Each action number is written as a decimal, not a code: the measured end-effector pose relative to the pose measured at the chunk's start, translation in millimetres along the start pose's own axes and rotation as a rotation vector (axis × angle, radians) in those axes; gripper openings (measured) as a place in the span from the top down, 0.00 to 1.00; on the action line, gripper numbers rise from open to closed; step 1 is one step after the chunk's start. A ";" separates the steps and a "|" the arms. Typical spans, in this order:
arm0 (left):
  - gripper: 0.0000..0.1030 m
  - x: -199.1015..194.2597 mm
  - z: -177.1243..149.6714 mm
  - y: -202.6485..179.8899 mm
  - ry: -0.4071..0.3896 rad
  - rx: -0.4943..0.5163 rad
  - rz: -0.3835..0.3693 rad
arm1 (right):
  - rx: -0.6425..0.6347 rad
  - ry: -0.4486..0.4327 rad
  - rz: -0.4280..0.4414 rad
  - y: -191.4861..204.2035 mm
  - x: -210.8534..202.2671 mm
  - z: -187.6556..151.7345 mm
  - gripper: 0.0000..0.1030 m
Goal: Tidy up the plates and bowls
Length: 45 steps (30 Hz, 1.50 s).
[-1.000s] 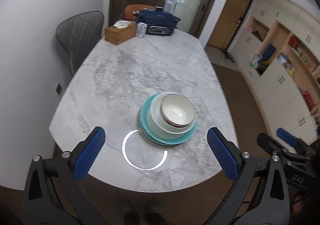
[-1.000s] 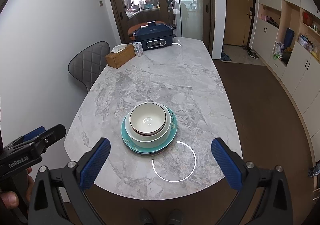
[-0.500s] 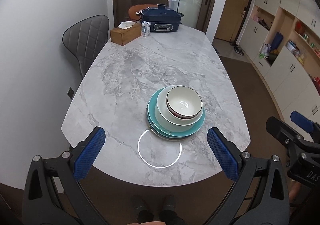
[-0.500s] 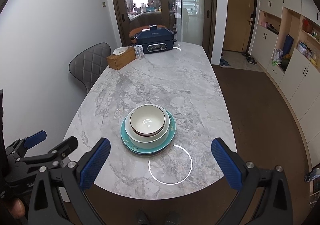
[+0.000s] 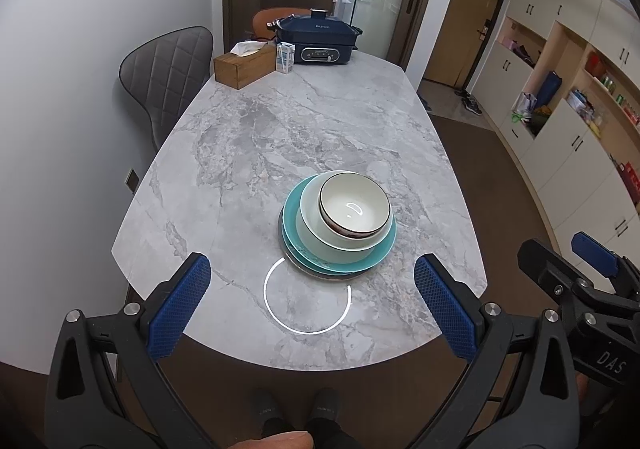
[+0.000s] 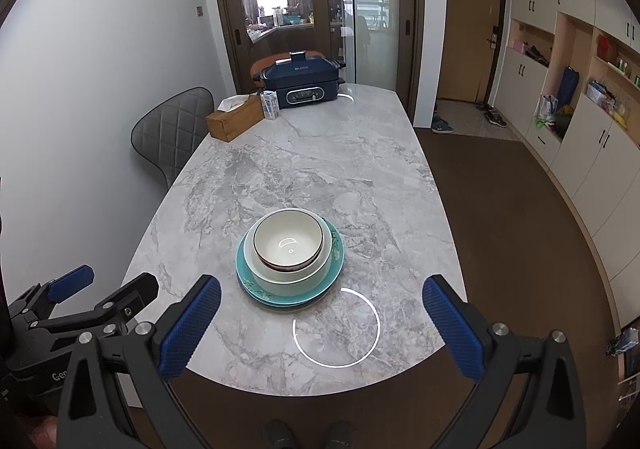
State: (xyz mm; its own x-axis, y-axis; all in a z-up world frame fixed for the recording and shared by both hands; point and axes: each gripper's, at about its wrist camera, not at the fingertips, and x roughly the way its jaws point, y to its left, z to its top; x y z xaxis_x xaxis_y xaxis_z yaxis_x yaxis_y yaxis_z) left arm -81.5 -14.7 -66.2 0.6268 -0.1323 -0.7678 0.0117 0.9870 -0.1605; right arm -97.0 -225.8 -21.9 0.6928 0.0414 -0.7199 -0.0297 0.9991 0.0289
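Near the front edge of the grey marble table (image 5: pixel 280 129) (image 6: pixel 320 169) stands one stack. A white bowl with a dark rim (image 5: pixel 352 209) (image 6: pixel 288 245) sits in a pale green bowl (image 5: pixel 310 225) (image 6: pixel 280 277). Both rest on a teal plate (image 5: pixel 289 225) (image 6: pixel 336 253), with a dark plate edge showing beneath. My left gripper (image 5: pixel 311 269) hovers open above the table's front edge, just short of the stack. My right gripper (image 6: pixel 322 285) is open too, beside it, holding nothing. Each gripper shows at the edge of the other's view.
At the far end stand a wooden tissue box (image 5: pixel 240 67), a small carton (image 5: pixel 285 57) and a navy electric cooker (image 5: pixel 320 39). A grey chair (image 5: pixel 172 65) stands at the table's left. Cabinets (image 5: pixel 580 129) line the right wall. A ring of light (image 5: pixel 308 297) reflects in front of the stack.
Both grippers have drawn back and levelled, so the stack sits a little farther off in both views. The stack itself has not moved. Both grippers stay open.
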 end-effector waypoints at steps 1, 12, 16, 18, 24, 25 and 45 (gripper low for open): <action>0.00 0.1 -0.1 0.0 0.000 -0.002 -0.001 | 0.000 0.000 -0.001 0.8 -0.1 -0.5 0.00; 0.00 -3.7 2.1 -0.4 -0.011 0.005 0.016 | 0.003 -0.005 -0.012 -4.9 0.8 4.2 0.00; 0.00 -8.3 4.2 -4.3 -0.030 0.014 0.052 | 0.009 -0.008 -0.022 -7.0 0.6 6.6 0.00; 0.00 -8.5 4.2 -5.3 -0.028 0.015 0.054 | 0.012 -0.008 -0.026 -7.1 0.4 7.0 0.00; 0.00 -9.3 3.6 -6.3 -0.020 0.019 0.064 | 0.012 -0.010 -0.036 -7.1 0.8 7.6 0.00; 0.00 -9.7 3.8 -6.0 -0.021 0.019 0.065 | 0.012 -0.011 -0.035 -7.3 0.8 7.5 0.00; 0.00 -14.6 12.0 -6.8 -0.027 0.008 0.061 | 0.010 -0.010 -0.041 -7.1 2.7 7.5 0.00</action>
State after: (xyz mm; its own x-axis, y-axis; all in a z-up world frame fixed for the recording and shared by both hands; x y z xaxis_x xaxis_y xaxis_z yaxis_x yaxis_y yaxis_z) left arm -81.3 -18.4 -46.4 0.6475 -0.0695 -0.7589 -0.0207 0.9939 -0.1087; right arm -89.5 -232.8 -18.9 0.7006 0.0001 -0.7135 0.0060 1.0000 0.0060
